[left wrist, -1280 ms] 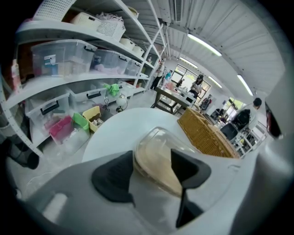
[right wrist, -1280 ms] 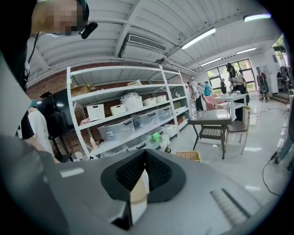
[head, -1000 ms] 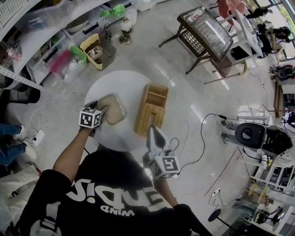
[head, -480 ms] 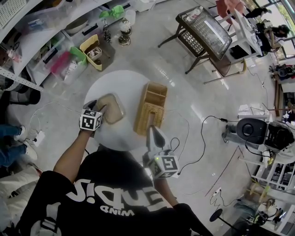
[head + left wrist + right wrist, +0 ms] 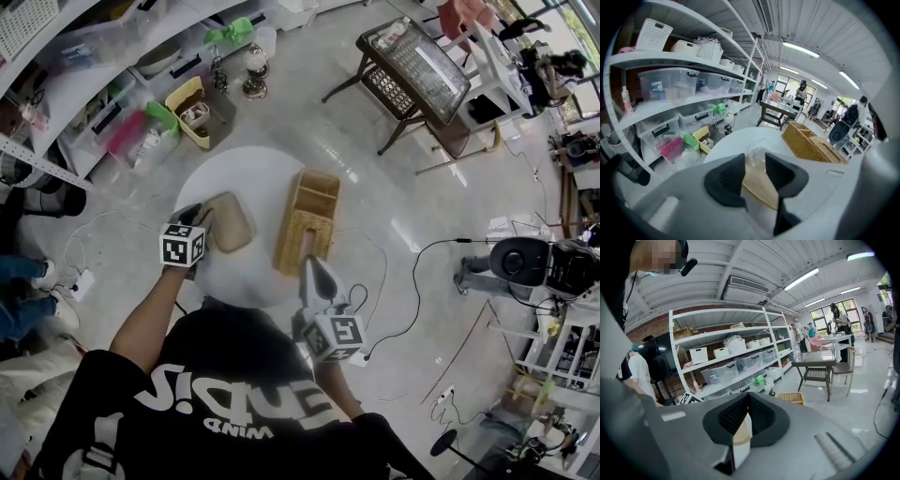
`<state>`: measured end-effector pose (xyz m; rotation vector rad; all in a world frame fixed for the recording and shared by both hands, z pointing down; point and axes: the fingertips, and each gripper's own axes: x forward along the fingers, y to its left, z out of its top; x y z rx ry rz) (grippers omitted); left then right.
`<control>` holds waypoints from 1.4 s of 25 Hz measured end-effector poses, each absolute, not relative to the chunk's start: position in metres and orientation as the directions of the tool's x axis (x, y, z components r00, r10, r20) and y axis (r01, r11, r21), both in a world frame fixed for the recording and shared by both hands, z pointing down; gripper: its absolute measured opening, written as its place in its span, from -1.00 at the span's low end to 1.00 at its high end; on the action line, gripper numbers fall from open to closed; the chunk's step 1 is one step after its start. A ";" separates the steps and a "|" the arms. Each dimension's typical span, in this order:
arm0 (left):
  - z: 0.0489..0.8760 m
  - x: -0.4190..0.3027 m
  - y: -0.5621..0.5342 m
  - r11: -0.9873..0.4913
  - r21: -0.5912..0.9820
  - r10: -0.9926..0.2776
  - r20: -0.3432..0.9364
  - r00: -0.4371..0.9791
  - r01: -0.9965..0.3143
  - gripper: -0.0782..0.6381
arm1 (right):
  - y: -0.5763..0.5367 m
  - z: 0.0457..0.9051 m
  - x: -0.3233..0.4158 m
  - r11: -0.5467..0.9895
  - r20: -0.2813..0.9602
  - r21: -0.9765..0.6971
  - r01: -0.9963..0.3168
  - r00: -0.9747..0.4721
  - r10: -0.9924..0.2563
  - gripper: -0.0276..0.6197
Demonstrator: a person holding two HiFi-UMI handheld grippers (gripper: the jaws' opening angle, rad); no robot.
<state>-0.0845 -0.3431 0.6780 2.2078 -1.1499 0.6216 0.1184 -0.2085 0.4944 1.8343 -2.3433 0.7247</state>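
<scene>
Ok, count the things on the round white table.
2: a clear-lidded tan container at the table's left, between the left gripper's jaws, and a wicker basket at its right. Nothing else shows.

White shelving (image 5: 56, 58) runs at ten o'clock above a glossy pale floor (image 5: 394, 217). A dark table (image 5: 417, 61) stands at one o'clock

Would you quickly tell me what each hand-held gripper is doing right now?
Left hand-held gripper: shut on the tan container.
Right hand-held gripper: shut, nothing held.

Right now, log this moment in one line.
left claw: shut on tan lidded box | right claw: shut, empty, near wicker basket | box and basket: apart, over round white table
</scene>
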 end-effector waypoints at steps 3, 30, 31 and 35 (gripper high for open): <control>0.670 -0.085 -0.342 -0.456 0.300 -0.583 0.611 0.535 -0.838 -0.46 | -0.205 0.495 0.118 0.172 0.339 -0.315 -0.933 -0.280 -0.898 -0.91; 0.513 -0.036 -0.285 -0.520 0.467 -0.654 0.320 0.685 -0.715 -0.66 | -0.171 0.466 0.128 0.250 0.242 -0.333 -0.909 -0.339 -0.909 -0.91; 0.503 -0.037 -0.283 -0.528 0.436 -0.672 0.310 0.672 -0.729 -0.66 | -0.169 0.466 0.129 0.260 0.237 -0.334 -0.906 -0.348 -0.907 -0.91; 0.461 -0.046 -0.267 -0.526 0.327 -0.749 0.261 0.609 -0.786 -0.66 | -0.163 0.461 0.130 0.308 0.221 -0.343 -0.887 -0.395 -0.892 -0.91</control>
